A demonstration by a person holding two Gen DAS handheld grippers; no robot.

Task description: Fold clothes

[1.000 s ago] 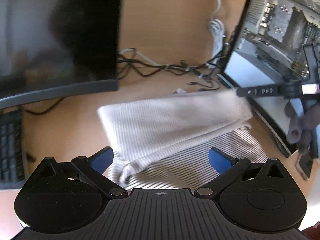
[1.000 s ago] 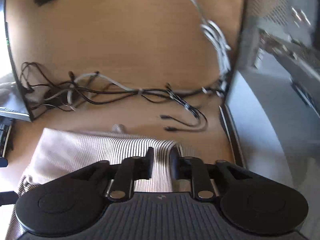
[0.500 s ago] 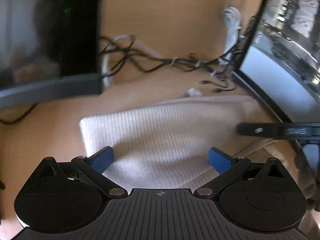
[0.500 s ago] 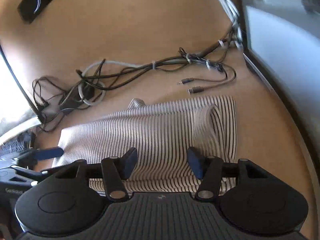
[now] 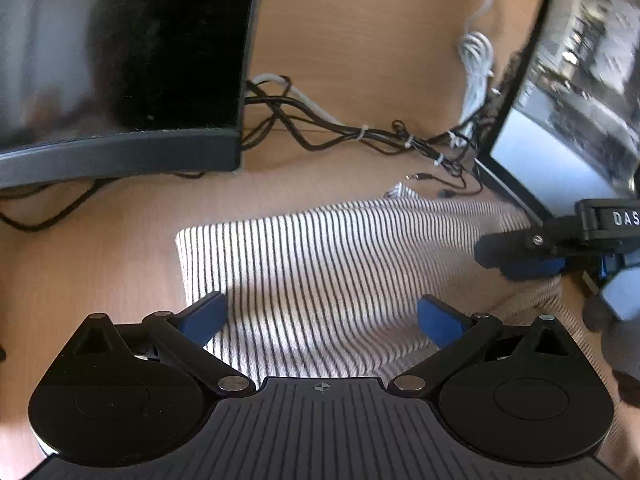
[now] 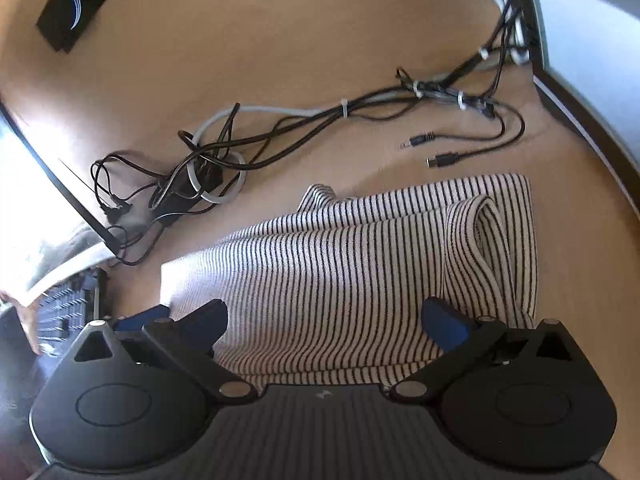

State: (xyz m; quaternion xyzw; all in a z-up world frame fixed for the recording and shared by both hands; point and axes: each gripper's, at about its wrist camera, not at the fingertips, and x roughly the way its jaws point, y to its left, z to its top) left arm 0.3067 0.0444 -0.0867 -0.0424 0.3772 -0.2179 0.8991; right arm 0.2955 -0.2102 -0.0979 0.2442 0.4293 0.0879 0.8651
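- Lying folded on the wooden desk (image 6: pixel 280 40), the striped garment (image 6: pixel 360 264) is a rough rectangle, black-on-white stripes running front to back in both wrist views.
- My left gripper (image 5: pixel 320 316) hangs over the garment's near-left part, jaws spread wide, blue pads (image 5: pixel 204 316) clear of each other; nothing between them but the cloth below. Whether the pads touch the fabric, I cannot tell.
- My right gripper (image 6: pixel 324 318) also stands wide apart, over the garment's near edge, holding nothing. Seen from the left wrist, it (image 5: pixel 520 258) sits at the garment's right end, its dark finger and blue pad over the cloth.
- A rolled fold (image 6: pixel 484 240) runs along the garment's right side in the right wrist view, forming a raised loop; a small bump of fabric (image 6: pixel 316 196) pokes up at the far edge.
- Cable bundle (image 6: pixel 320 120), black and grey, tied at points with white ties, lies on the desk beyond the garment; two loose plug ends (image 6: pixel 428 150) rest just beyond the far edge, apart from the cloth.
- Dark monitor (image 5: pixel 120 60) stands to the left beyond the garment; a second screen (image 5: pixel 580 100) at the right.
- Keyboard (image 6: pixel 68 304) at the left margin of the right wrist view.
- Flat black bar (image 6: pixel 80 4) lies well beyond, far left on the desk.
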